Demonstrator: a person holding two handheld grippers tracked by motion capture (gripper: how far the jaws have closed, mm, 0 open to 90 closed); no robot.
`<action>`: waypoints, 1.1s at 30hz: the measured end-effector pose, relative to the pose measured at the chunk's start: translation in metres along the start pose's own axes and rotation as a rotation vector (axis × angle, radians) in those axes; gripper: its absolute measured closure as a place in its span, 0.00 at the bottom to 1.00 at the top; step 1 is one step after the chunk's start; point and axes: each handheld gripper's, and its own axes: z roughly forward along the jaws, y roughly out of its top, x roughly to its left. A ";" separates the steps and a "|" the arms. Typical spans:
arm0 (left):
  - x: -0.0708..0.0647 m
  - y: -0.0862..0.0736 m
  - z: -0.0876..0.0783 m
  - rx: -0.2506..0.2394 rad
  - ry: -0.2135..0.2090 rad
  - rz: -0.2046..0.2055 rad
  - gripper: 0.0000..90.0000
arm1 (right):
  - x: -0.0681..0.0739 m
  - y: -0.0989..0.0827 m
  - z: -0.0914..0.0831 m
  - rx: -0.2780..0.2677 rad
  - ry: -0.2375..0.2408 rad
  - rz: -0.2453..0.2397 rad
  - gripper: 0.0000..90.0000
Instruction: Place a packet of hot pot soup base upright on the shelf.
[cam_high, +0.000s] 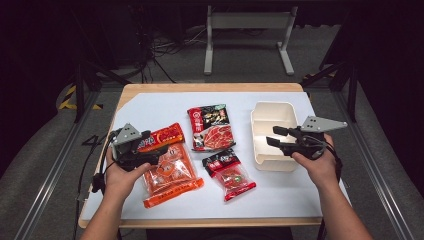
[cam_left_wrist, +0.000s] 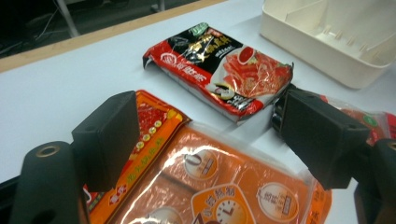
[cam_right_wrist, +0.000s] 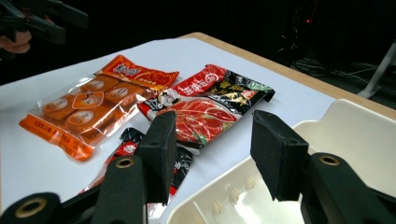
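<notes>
So the left hand-held gripper (cam_high: 156, 156) is hovering right over the big orange snack pack (cam_high: 170, 175), the clear one with the round orange pieces inside. In the left gripper view its jaws are standing wide apart on either side of that pack (cam_left_wrist: 219, 186), nothing pinched between them, so it's open and not gripping anything. The pack itself is lying flat on the white worktop (cam_high: 150, 107) near the person's left side, and it's overlapping a smaller orange-red packet (cam_high: 162, 136) that's sticking out from under its far edge. Just beside it toward the middle there's a red and black hotpot-style packet (cam_high: 212, 127), and nearer the front edge a smaller red packet (cam_high: 230, 171) with a black top is sitting at an angle. The right hand-held gripper (cam_high: 276, 136) is hanging over the near-left corner of the cream divided tray (cam_high: 280, 111) on the right side, jaws also apart and empty, pointing across toward the packets. Both of the person's hands are coming in from the front edge, well apart from each other.
</notes>
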 end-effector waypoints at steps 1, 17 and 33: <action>0.000 0.002 0.002 -0.004 0.002 0.002 0.23 | -0.001 0.001 -0.002 -0.003 0.001 0.005 0.57; 0.005 0.036 0.028 -0.054 -0.051 -0.027 0.25 | -0.008 -0.003 -0.011 -0.004 -0.043 0.022 0.52; 0.032 0.069 0.090 0.002 -0.057 -0.086 0.21 | -0.011 -0.006 -0.018 0.000 -0.067 0.032 0.51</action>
